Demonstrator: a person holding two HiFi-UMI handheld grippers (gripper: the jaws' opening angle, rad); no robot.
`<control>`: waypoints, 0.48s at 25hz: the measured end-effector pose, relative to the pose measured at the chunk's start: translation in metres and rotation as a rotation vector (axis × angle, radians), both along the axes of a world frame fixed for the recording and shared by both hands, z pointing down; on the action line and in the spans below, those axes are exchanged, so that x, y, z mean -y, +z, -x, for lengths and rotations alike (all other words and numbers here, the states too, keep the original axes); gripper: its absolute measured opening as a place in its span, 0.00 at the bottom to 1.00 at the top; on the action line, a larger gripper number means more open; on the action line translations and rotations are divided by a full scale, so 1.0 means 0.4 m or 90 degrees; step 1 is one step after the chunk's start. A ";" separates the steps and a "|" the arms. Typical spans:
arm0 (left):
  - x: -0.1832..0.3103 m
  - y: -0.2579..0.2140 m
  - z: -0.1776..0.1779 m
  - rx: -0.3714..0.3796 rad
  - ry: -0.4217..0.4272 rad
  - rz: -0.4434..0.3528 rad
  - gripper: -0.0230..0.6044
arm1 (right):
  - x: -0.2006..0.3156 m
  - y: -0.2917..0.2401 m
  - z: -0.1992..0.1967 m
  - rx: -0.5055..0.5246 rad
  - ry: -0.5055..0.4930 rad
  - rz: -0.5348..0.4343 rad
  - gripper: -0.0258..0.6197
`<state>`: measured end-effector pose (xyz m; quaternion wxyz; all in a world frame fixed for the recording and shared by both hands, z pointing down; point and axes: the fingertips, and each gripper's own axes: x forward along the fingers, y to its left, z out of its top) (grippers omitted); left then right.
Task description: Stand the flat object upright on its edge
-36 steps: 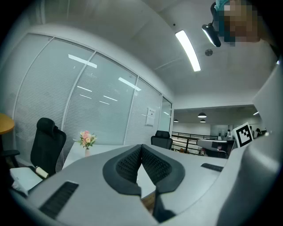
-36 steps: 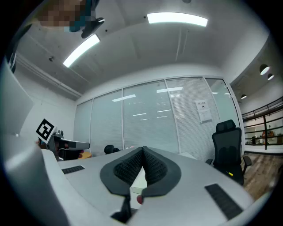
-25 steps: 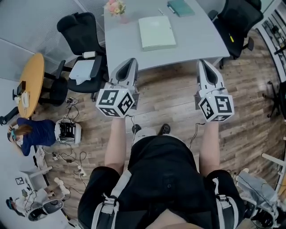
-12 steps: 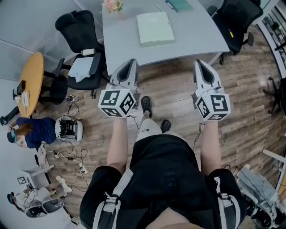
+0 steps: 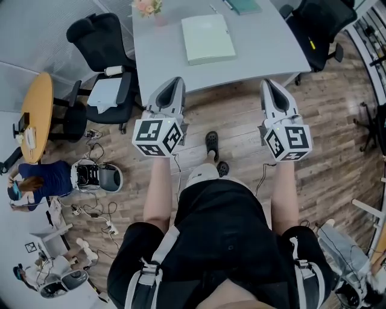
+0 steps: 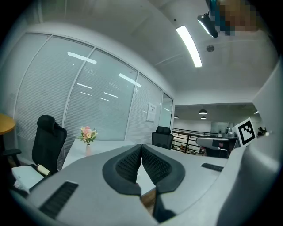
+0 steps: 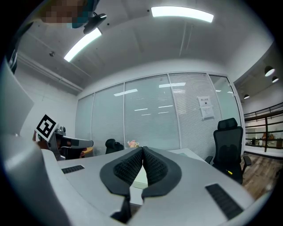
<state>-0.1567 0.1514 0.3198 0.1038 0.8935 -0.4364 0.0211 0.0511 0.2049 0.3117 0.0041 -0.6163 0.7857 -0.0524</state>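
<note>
Plainly, both pairs of jaws are closed with nothing between them. The left gripper (image 5: 174, 82) is held over the wooden floor (image 5: 235, 127), just short of the near edge of the grey table (image 5: 271, 48). In the left gripper view its ribbed dark pads (image 6: 128, 162) meet along 1 thin line at the tips, touching only each other. The right gripper (image 5: 269, 83) is level with it and well apart to the side, and in the right gripper view its pads (image 7: 155, 167) are likewise pressed together and empty. The flat object (image 5: 208, 39), a pale green rectangular book or folder, lies flat on the table beyond both grippers, somewhat nearer the left one, and neither touches it. A vase of pink flowers (image 5: 148, 7) and a teal notebook (image 5: 244, 6) sit farther back on the same table. As for writing, each gripper carries a marker cube (image 5: 157, 137) whose faces show black-and-white square patterns, not letters; the right gripper's cube also appears at the edge of the left gripper view. 1 printed sheet (image 6: 151, 112) hangs on the glass wall (image 6: 101, 106) behind the table, but its print is too small to read.
</note>
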 end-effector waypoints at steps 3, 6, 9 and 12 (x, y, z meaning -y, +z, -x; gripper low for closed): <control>0.071 -0.002 -0.003 -0.003 -0.002 -0.005 0.08 | 0.072 -0.007 -0.011 -0.005 0.003 -0.002 0.07; 0.142 -0.008 0.001 -0.006 -0.003 -0.012 0.08 | 0.143 -0.023 -0.010 -0.013 0.000 -0.005 0.07; 0.213 -0.038 -0.005 -0.015 -0.002 -0.030 0.08 | 0.214 -0.050 -0.014 -0.018 -0.004 -0.011 0.12; 0.273 -0.064 -0.013 -0.020 0.006 -0.045 0.08 | 0.275 -0.073 -0.016 -0.017 -0.003 -0.020 0.14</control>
